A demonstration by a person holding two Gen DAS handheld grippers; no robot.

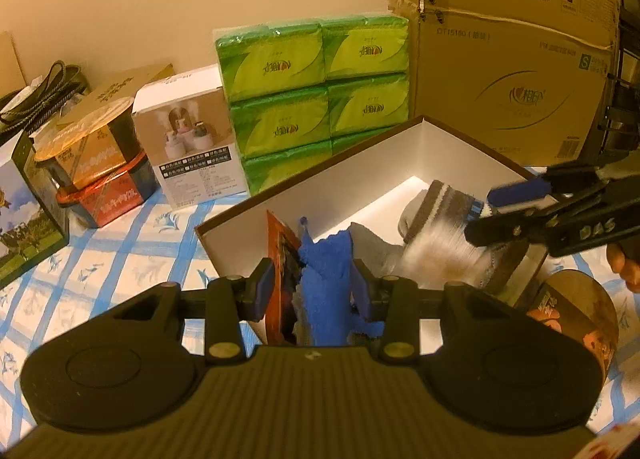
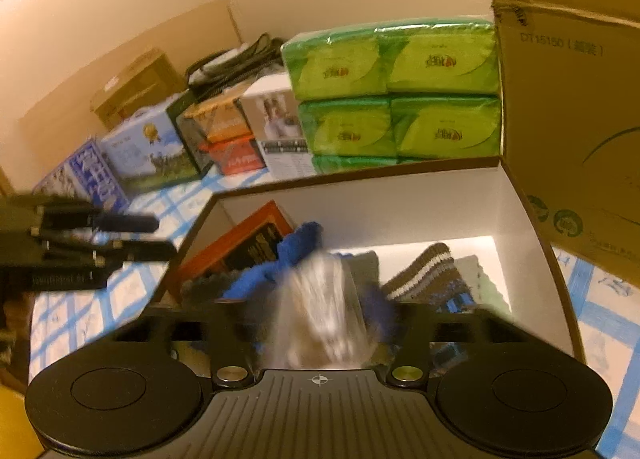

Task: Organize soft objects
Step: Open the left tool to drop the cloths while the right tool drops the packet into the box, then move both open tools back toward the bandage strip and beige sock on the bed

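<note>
Clenching blue cloth (image 1: 326, 283) between left tool (image 1: 312, 287) pads; right tool (image 2: 320, 311) grasping white sock (image 2: 320, 315) over box (image 1: 320, 187).

Left gripper (image 1: 312, 289): level, fingers (image 1: 265, 287) closed narrowly, clamping blue cloth (image 1: 326, 279) and an orange packet (image 1: 282, 279) together.
Right gripper (image 2: 320, 315): angled downward, jaws closed on a whitish fuzzy sock (image 2: 320, 311); motion-blurred.

Blurred whitish sock (image 2: 320, 315) over white-lined box (image 2: 400, 203)
</note>
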